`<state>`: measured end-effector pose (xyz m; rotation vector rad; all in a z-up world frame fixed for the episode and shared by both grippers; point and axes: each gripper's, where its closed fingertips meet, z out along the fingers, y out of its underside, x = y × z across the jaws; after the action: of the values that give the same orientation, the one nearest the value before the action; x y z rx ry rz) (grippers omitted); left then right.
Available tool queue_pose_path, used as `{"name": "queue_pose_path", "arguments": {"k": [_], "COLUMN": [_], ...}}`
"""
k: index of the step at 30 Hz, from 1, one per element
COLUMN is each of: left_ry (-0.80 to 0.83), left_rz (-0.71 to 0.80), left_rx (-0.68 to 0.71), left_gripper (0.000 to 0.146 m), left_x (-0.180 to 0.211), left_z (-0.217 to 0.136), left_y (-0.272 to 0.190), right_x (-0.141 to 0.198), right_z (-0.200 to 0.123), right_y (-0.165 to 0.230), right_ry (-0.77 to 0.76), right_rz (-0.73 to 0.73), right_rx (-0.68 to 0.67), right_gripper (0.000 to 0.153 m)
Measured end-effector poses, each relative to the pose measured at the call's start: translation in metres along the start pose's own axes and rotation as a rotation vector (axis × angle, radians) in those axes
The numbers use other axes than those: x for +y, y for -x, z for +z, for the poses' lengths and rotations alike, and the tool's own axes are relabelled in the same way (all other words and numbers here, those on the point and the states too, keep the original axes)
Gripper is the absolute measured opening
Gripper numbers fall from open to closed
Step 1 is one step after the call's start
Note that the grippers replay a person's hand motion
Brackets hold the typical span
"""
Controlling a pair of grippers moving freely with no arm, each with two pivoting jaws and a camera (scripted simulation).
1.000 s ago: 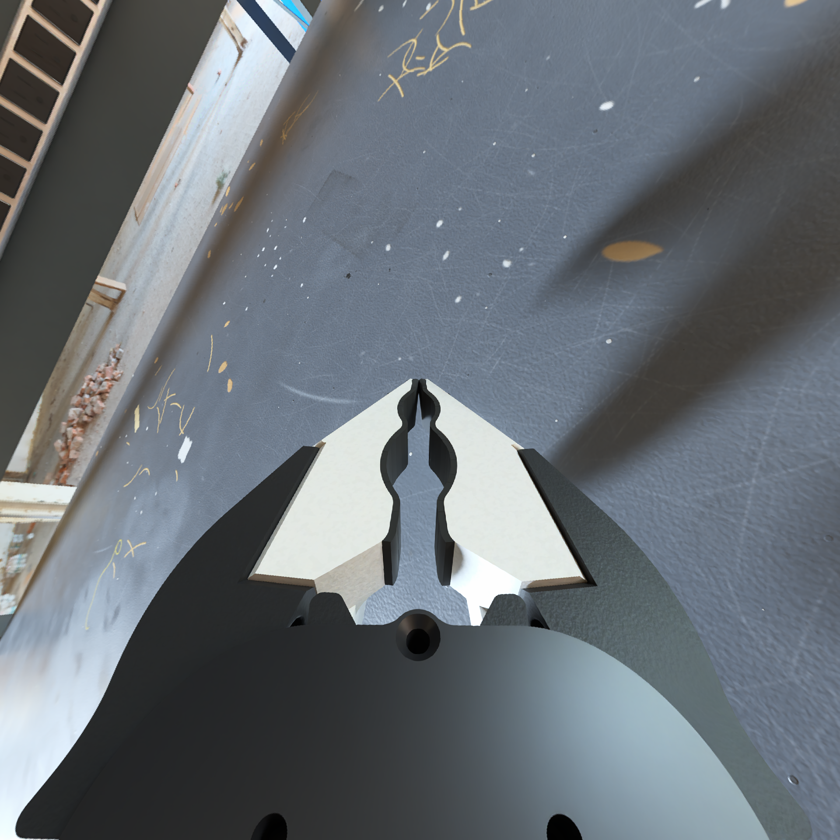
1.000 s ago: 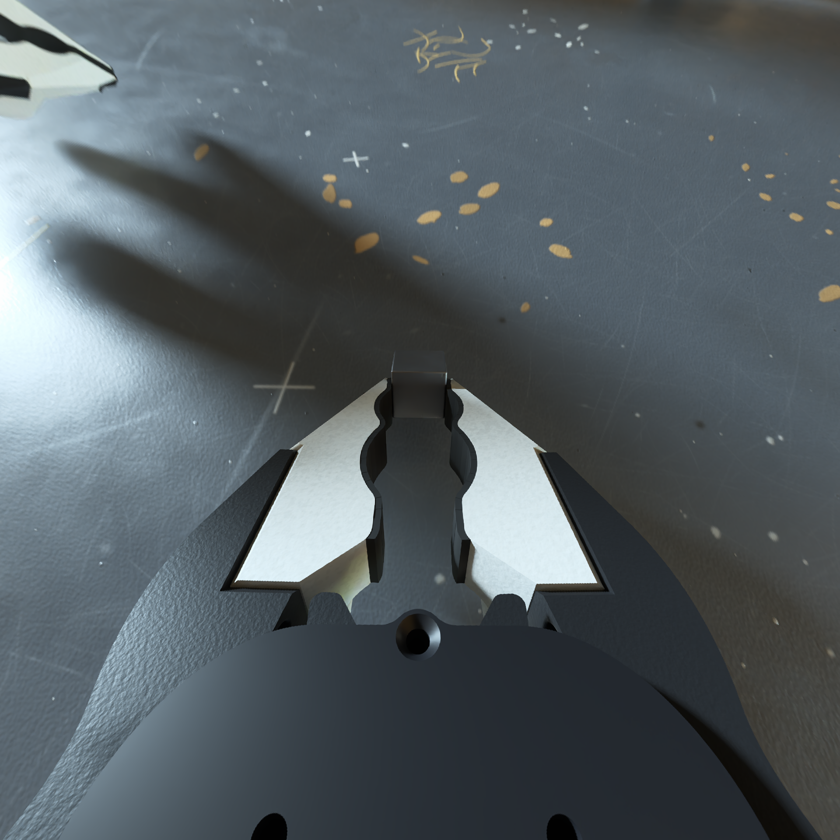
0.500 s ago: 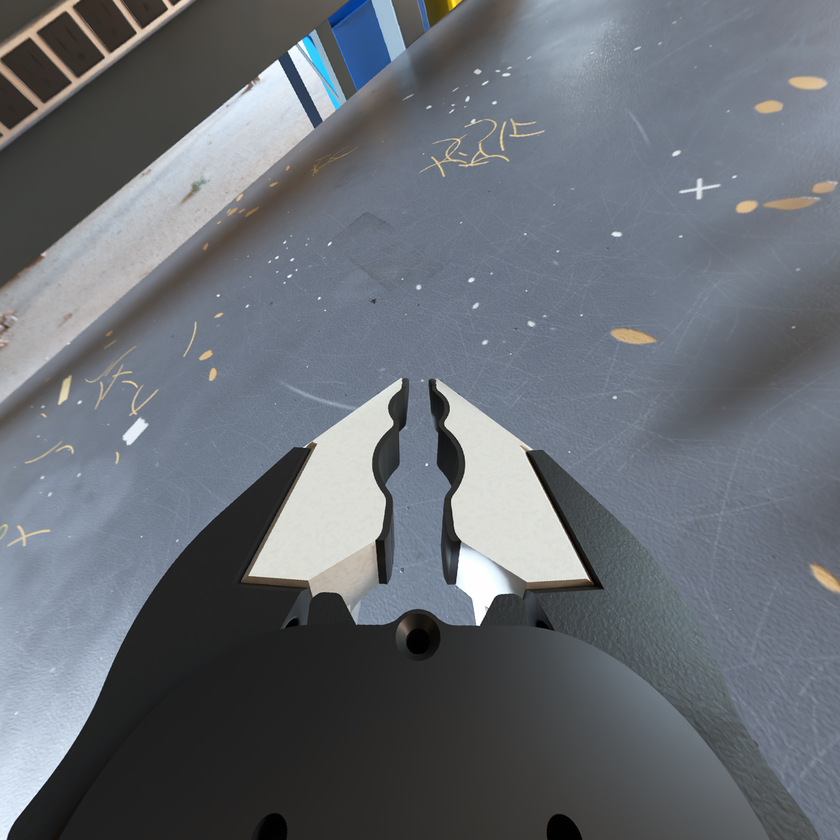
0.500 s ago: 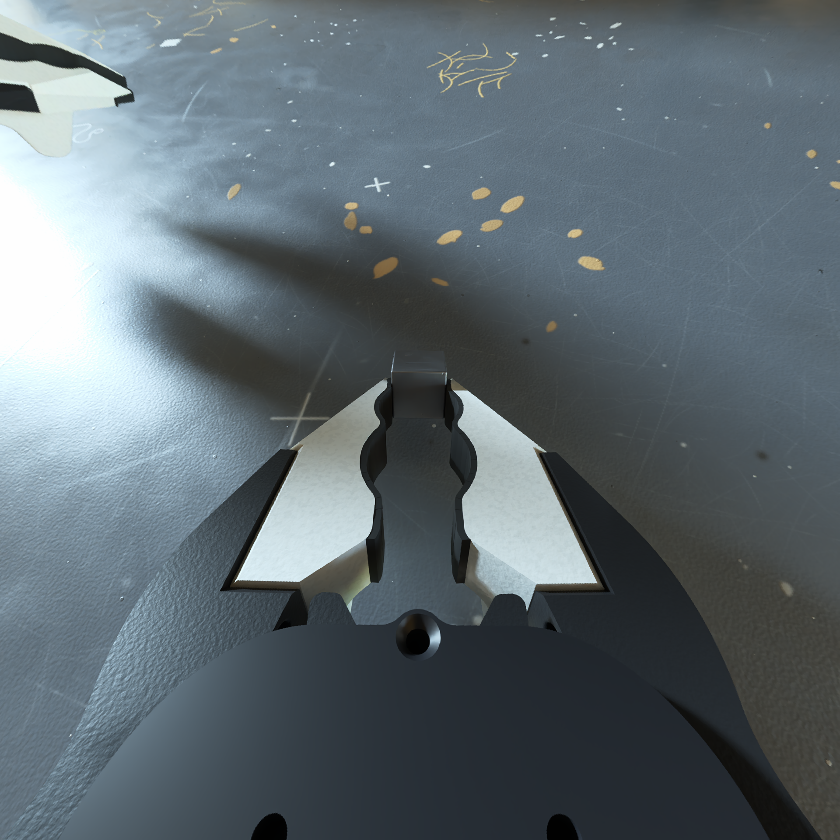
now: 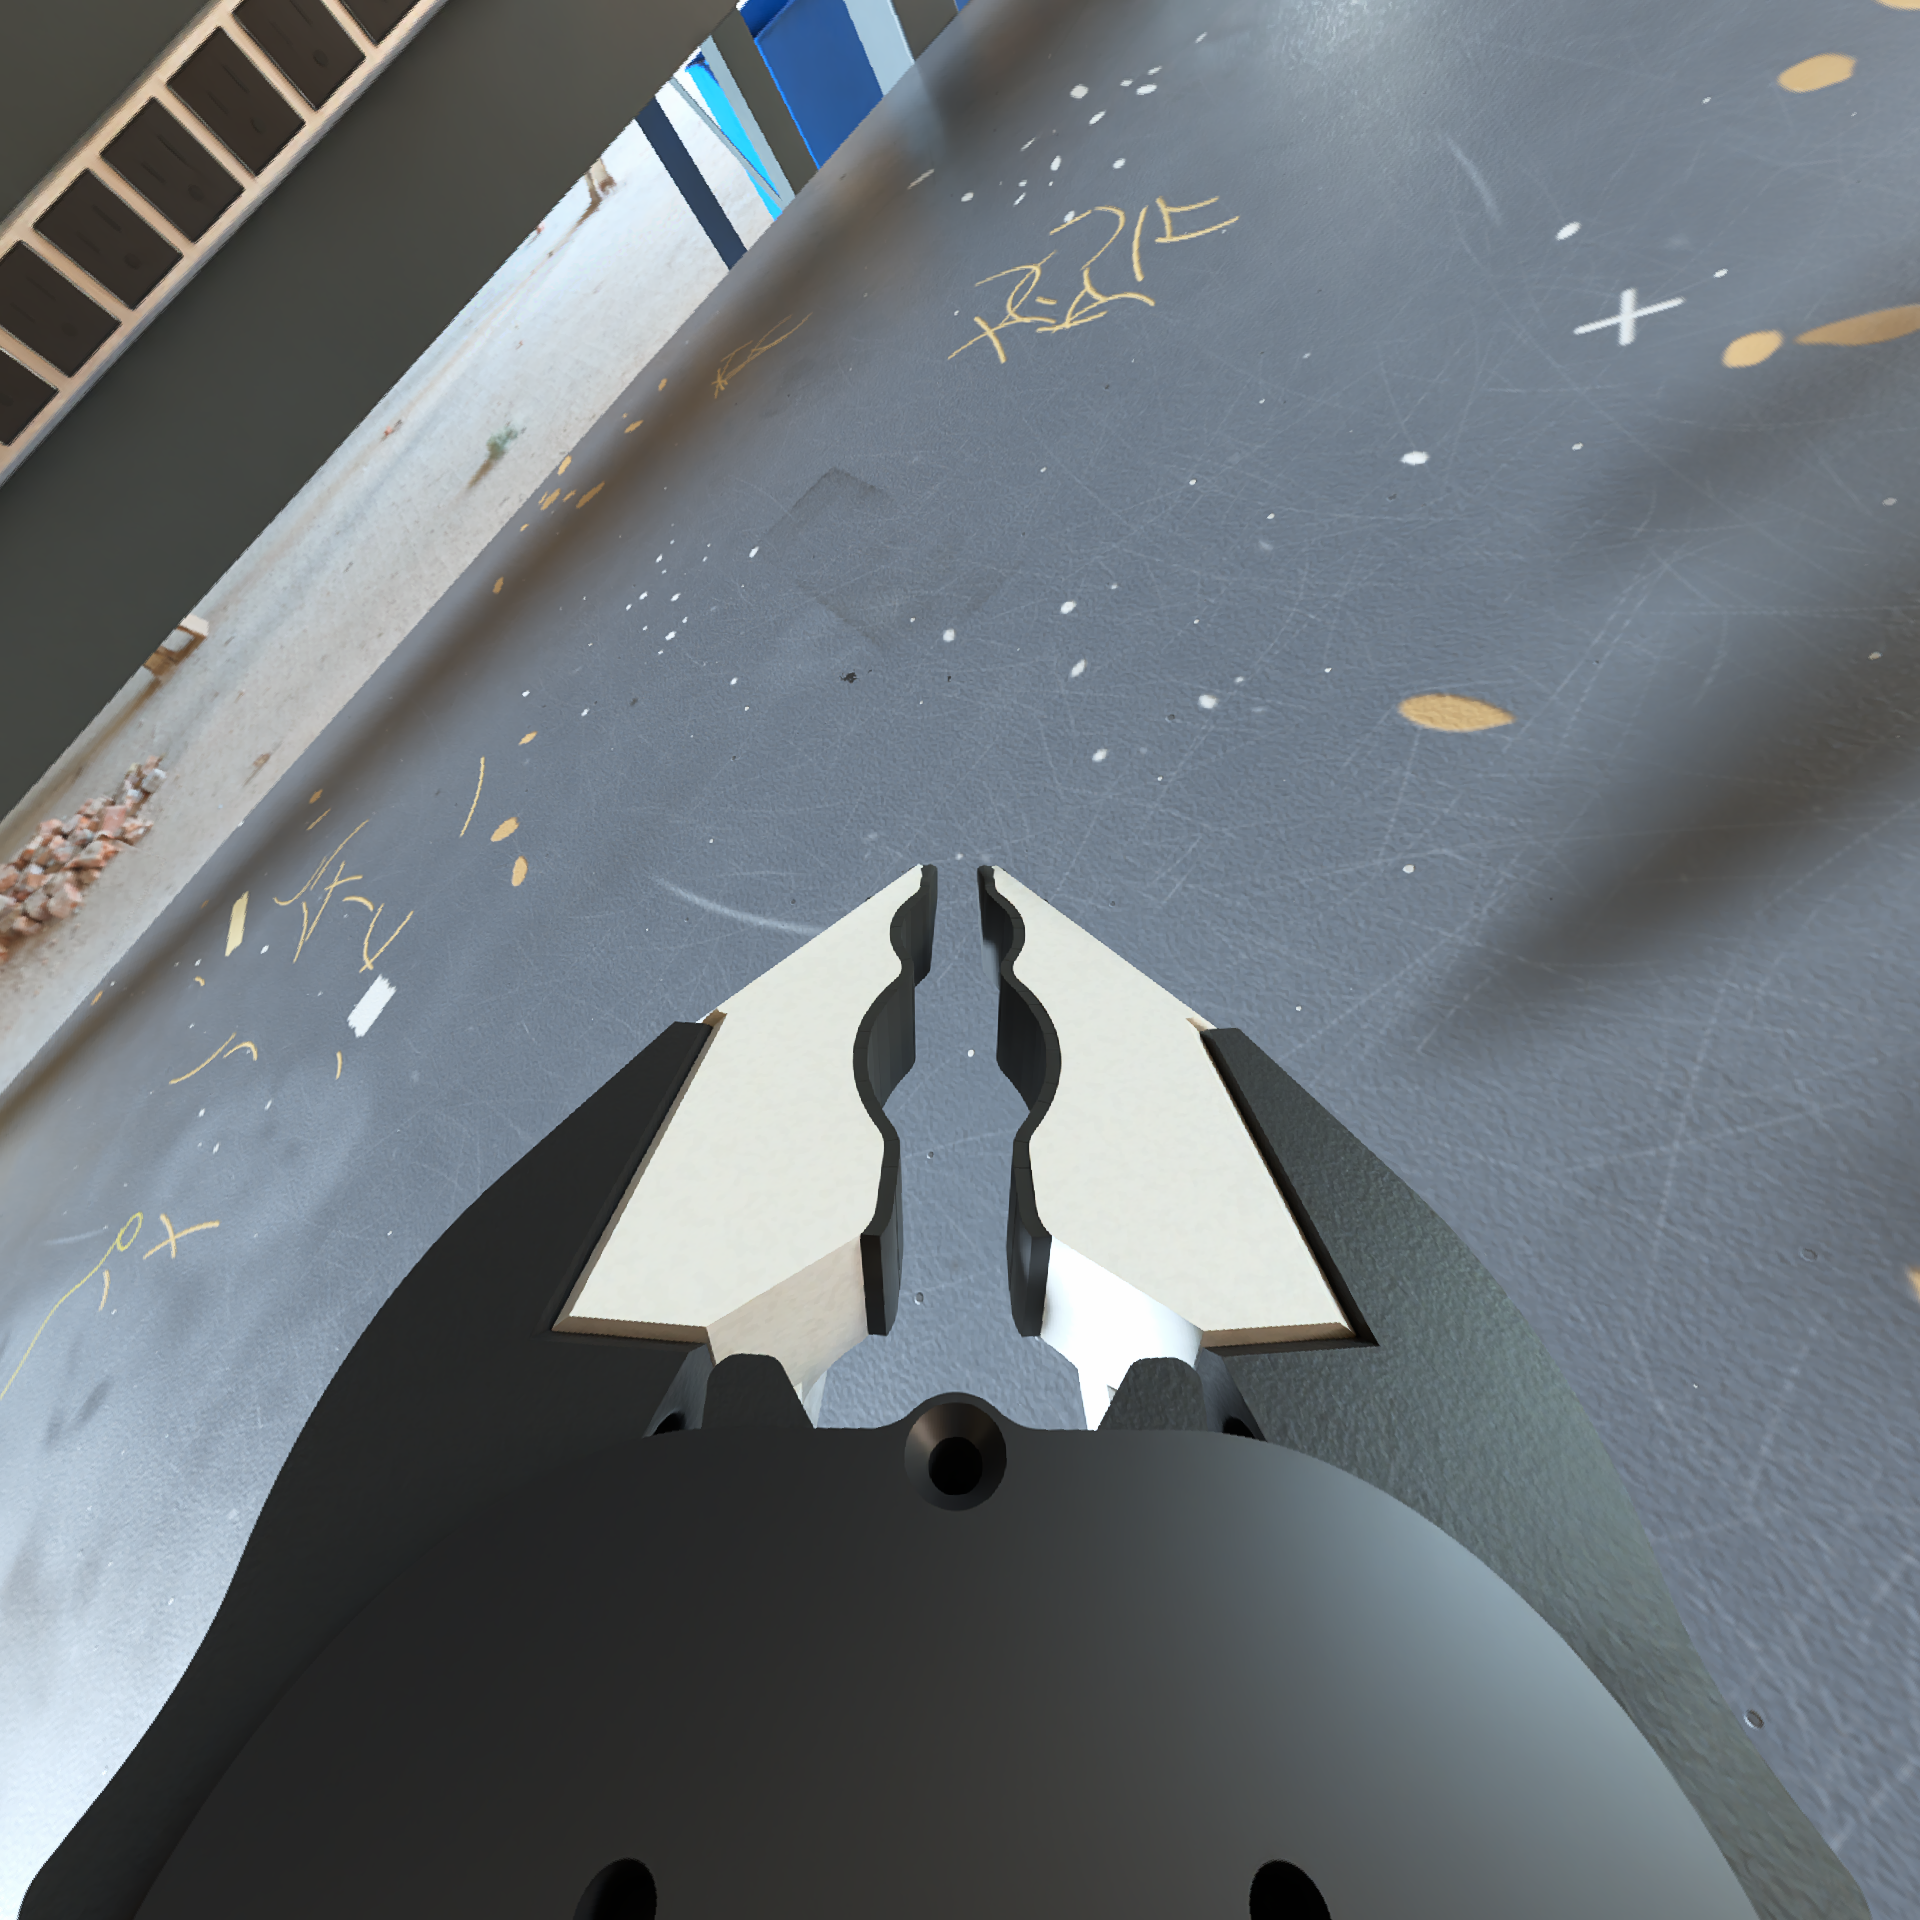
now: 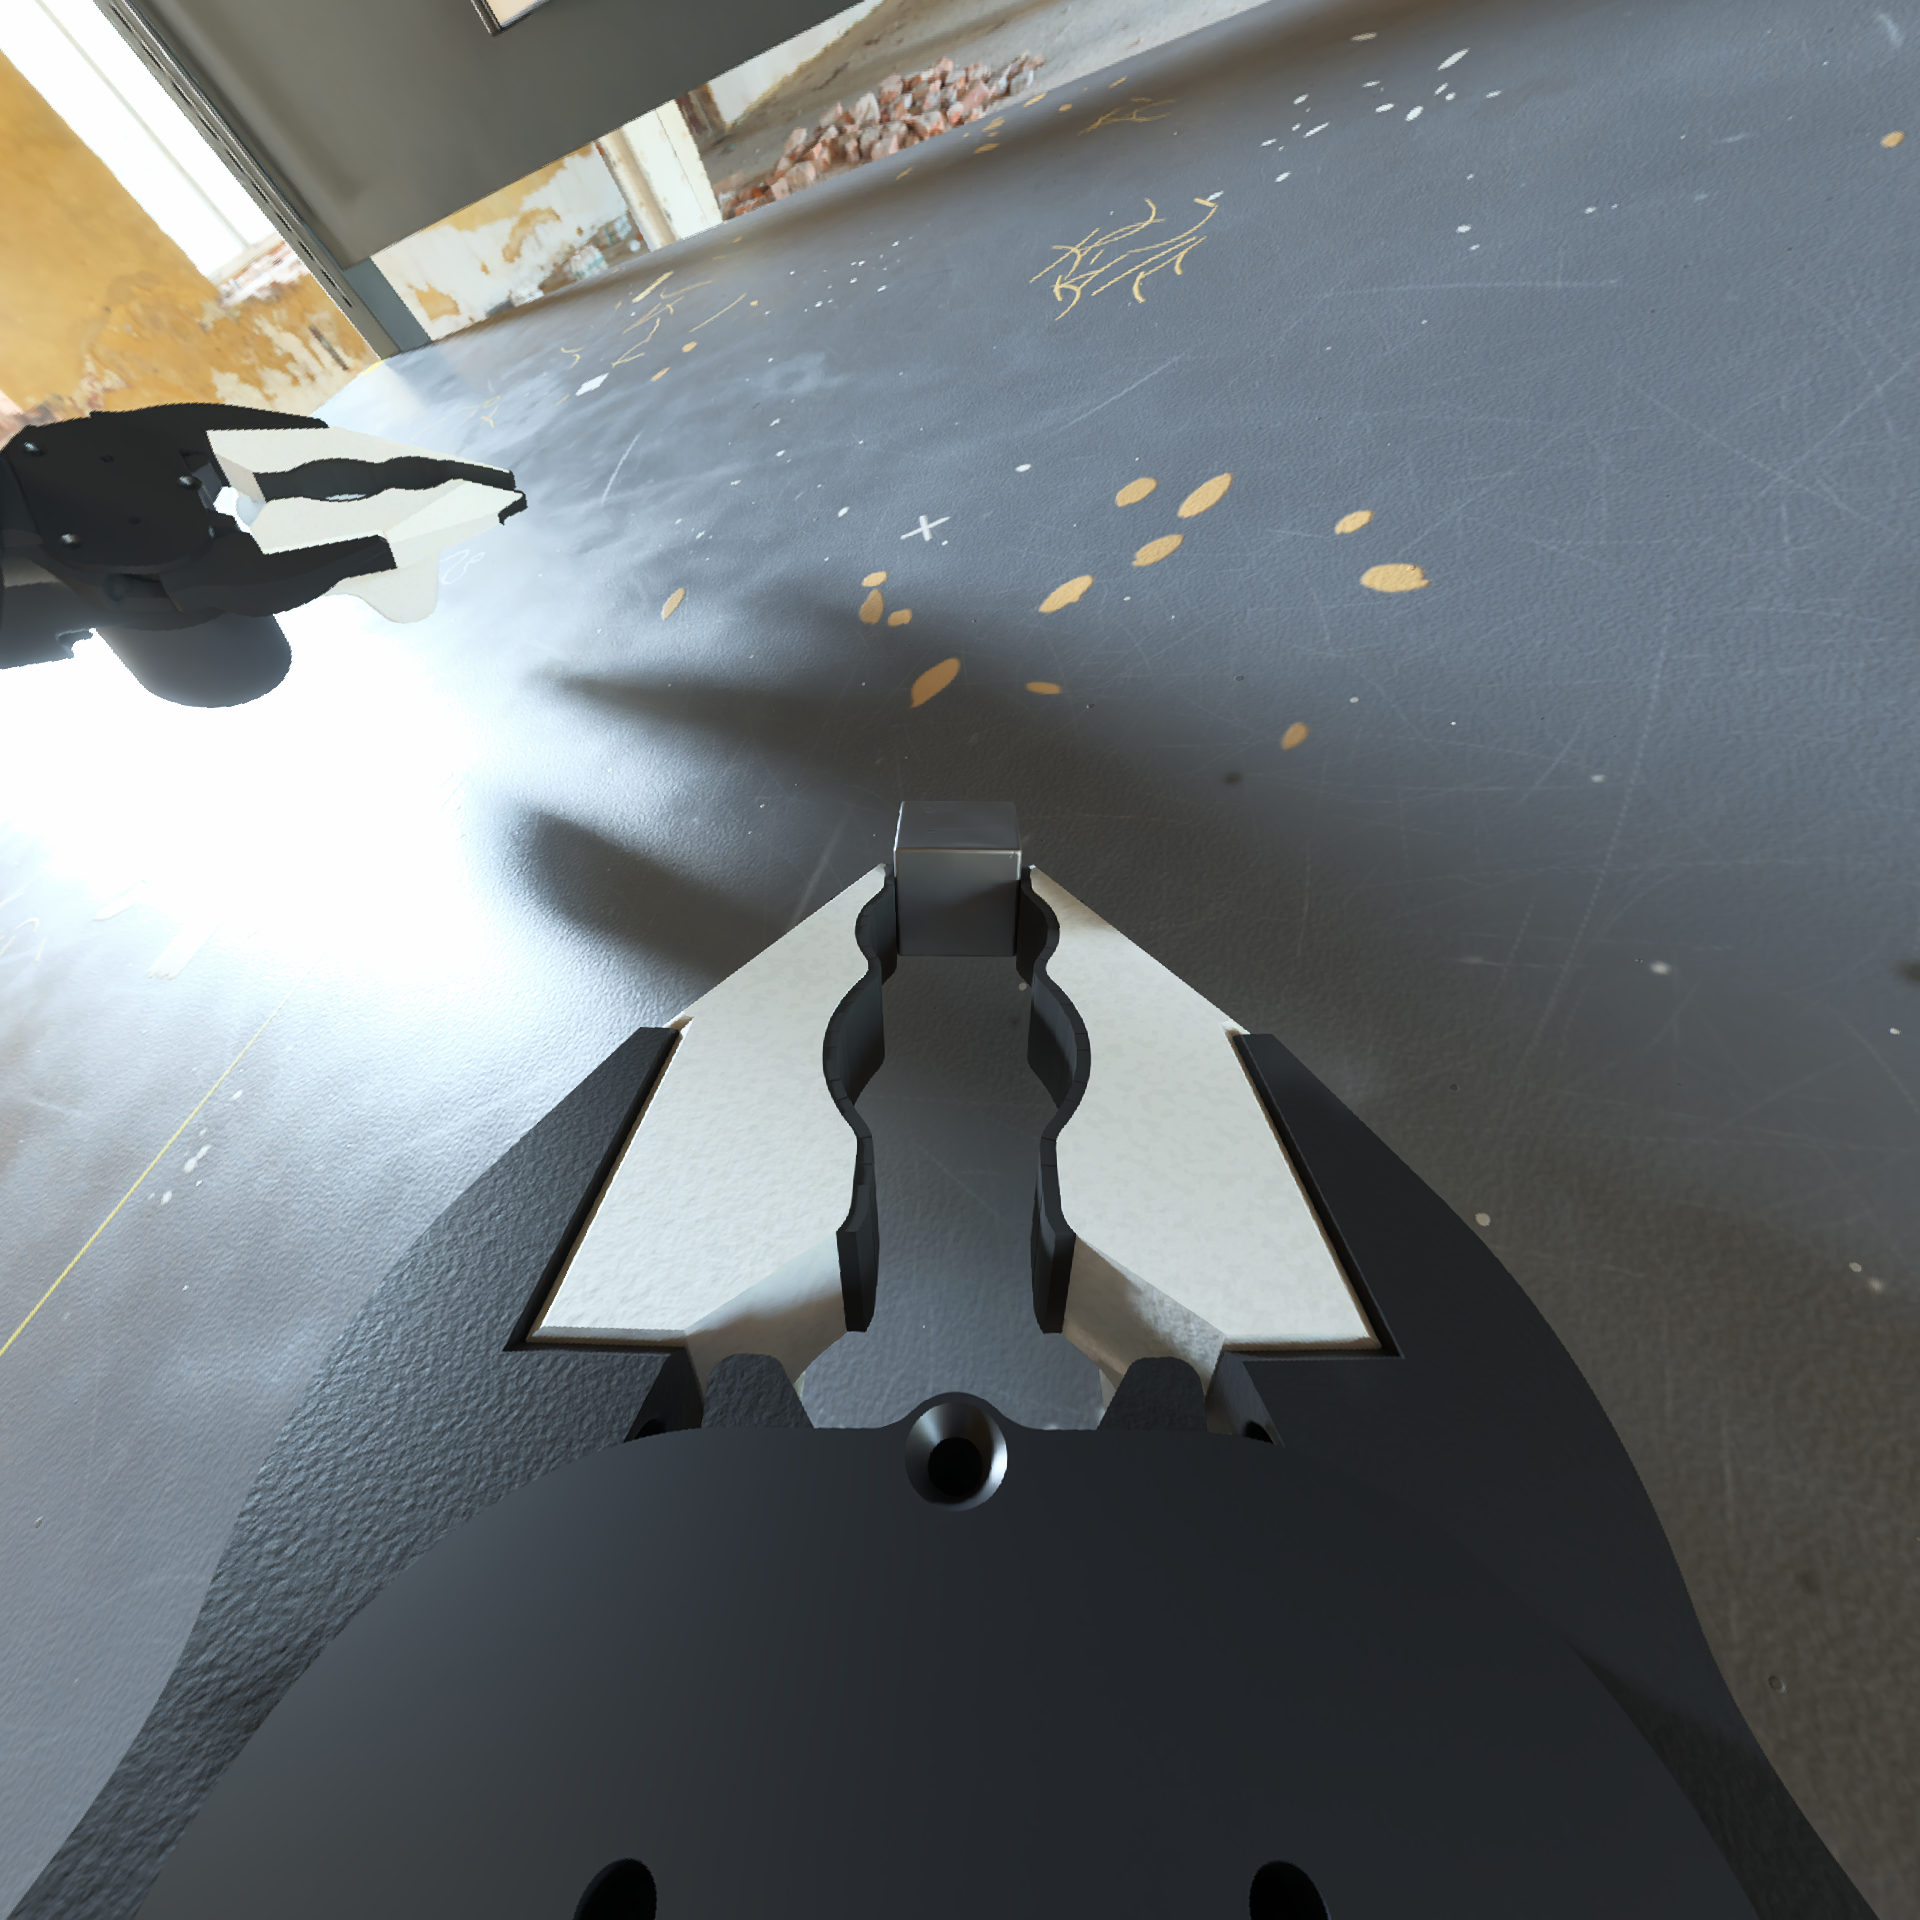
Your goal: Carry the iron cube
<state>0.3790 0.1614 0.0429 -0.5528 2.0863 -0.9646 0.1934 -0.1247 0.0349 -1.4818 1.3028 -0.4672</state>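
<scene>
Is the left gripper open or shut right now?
Open, narrowly: the left gripper shows dark scuffed tabletop through a slim gap between its fingers, which hold nothing.

1. The left matte-black two-finger gripper (image 5: pixel 956 883) has a broad domed body filling the bottom of the frame.
2. Its off-white wedge-shaped fingers (image 5: pixel 790 1122) carry wavy black inner edges.
3. A round recessed screw hole (image 5: pixel 954 1460) sits at centre.
4. The right matte-black gripper (image 6: pixel 956 883) looks alike, with a pebbled shell.
</scene>
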Motion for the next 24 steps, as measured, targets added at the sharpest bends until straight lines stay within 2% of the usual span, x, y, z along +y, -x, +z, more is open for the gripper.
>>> {"name": "queue_pose_path", "arguments": {"k": [24], "left_ry": [0.03], "left_rz": [0.092], "left_rx": [-0.014], "left_gripper": [0.004], "left_x": [0.0029], "left_z": [0.0021], "left_y": [-0.0071], "right_x": [-0.0006], "right_z": [-0.0006], "right_y": [0.0005], "right_ry": [-0.01], "right_rz": [0.03], "right_rx": [-0.033], "right_gripper": [0.022]}}
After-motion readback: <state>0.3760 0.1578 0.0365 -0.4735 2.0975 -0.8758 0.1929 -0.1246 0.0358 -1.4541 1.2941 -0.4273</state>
